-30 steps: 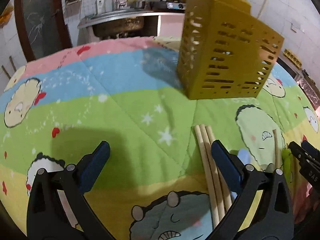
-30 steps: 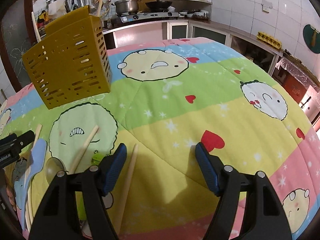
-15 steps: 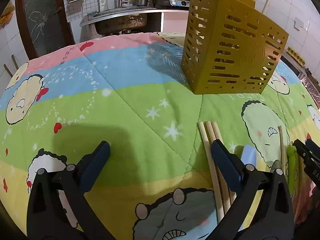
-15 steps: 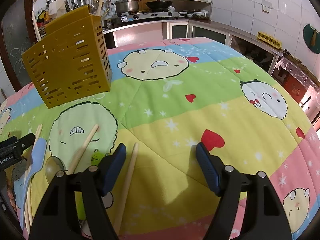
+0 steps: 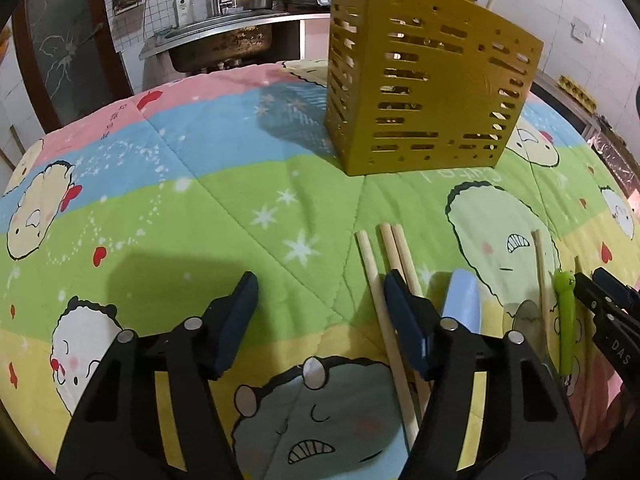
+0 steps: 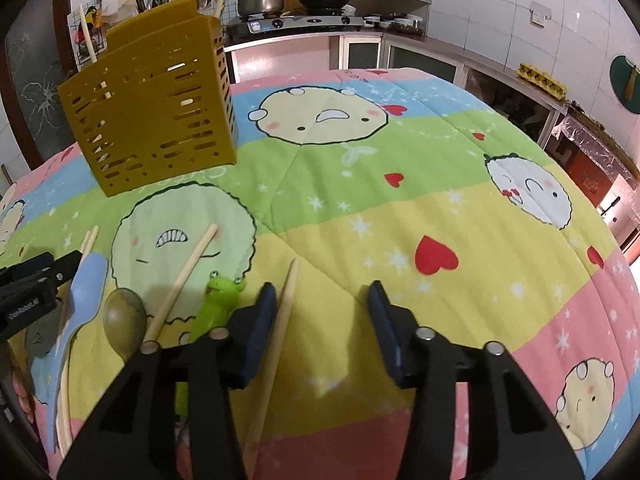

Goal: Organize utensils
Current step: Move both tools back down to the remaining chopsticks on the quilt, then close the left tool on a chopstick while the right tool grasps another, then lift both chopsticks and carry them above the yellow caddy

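Both hand-held grippers are spread wide and hold nothing. Left hand-held gripper [image 5: 320, 292] sits at lower centre of the left wrist view, over the cartoon-print quilt [image 5: 224, 200] that covers the bench. Its right finger [image 5: 404, 320] lies over a bundle of three wooden chopsticks [image 5: 376, 256], which run from mid-frame down toward the lower right. Just right of that finger is a light blue spatula [image 5: 464, 300], then a single chopstick [image 5: 542, 272], then a green frog-topped utensil [image 5: 566, 320], all flat on the quilt. At the far right edge the black tips of the other gripper show.

Yellow slotted utensil holder [image 5: 424, 100] stands upright on the quilt in the upper centre-right of the frame, well apart from the loose utensils; a few pale sticks show through its slots.

Right hand-held gripper [image 6: 322, 304] is at lower centre of the right wrist view. A lone chopstick [image 6: 286, 300] lies just inside its left finger [image 6: 260, 328], whether touching is unclear. Left of that: frog utensil [image 6: 220, 296], another chopstick [image 6: 188, 272] lying diagonally, a dark spoon [image 6: 124, 316], blue spatula [image 6: 86, 284]. Holder [image 6: 156, 108] is in the upper left, with sticks poking out the top. Kitchen counter with a pot [image 6: 260, 0] is in the background.
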{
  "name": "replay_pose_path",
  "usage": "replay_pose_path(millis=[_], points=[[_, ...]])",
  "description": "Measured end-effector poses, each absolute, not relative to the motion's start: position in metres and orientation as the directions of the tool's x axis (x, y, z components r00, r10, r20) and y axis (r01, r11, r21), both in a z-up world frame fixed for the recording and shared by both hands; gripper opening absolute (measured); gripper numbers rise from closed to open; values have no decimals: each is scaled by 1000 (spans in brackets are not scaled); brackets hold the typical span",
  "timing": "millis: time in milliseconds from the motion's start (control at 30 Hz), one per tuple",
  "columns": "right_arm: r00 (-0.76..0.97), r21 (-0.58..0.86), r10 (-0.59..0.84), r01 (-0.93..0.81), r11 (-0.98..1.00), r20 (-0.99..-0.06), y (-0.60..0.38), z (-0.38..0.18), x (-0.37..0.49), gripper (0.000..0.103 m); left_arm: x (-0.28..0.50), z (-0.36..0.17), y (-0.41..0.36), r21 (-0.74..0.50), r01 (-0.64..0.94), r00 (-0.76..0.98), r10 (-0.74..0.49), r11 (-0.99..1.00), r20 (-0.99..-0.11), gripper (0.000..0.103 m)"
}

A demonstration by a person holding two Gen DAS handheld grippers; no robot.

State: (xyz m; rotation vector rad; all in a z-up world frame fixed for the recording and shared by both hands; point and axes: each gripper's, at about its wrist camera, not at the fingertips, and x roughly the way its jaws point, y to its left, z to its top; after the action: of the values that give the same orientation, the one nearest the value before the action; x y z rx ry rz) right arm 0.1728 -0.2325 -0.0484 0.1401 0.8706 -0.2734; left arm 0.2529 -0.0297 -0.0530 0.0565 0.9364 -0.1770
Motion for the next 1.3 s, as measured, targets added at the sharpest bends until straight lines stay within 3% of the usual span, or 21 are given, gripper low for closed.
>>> replay_pose_path(millis=[133, 233, 300, 467, 700, 1000, 1300], points=[[605, 26, -166, 295, 955, -779, -233, -48, 180, 32, 261, -52, -33, -43, 173, 562, -134, 984, -816, 57], [600, 44, -153, 300, 953, -785, -237, -48, 186, 25, 269, -50, -36, -56, 169, 548, -141, 984, -825, 48], [597, 44, -151, 299, 953, -788, -236, -48, 190, 21, 275, -50, -40, -69, 174, 538, -153, 982, -829, 35], [592, 54, -139, 296, 954, -794, -235, -48, 196, 9, 279, -50, -46, -77, 156, 532, -150, 985, -833, 26], [601, 83, -114, 290, 953, -791, -235, -44, 204, 6, 281, -49, -43, -88, 143, 542, -152, 986, -826, 7], [677, 113, -95, 257, 960, -730, -233, -14, 195, 5, 264, -28, -38, -119, 169, 608, -198, 978, -768, 6], [778, 152, -89, 232, 961, -622, -242, 39, 183, 5, 238, 33, -31, -106, 182, 754, -208, 977, -624, 5]])
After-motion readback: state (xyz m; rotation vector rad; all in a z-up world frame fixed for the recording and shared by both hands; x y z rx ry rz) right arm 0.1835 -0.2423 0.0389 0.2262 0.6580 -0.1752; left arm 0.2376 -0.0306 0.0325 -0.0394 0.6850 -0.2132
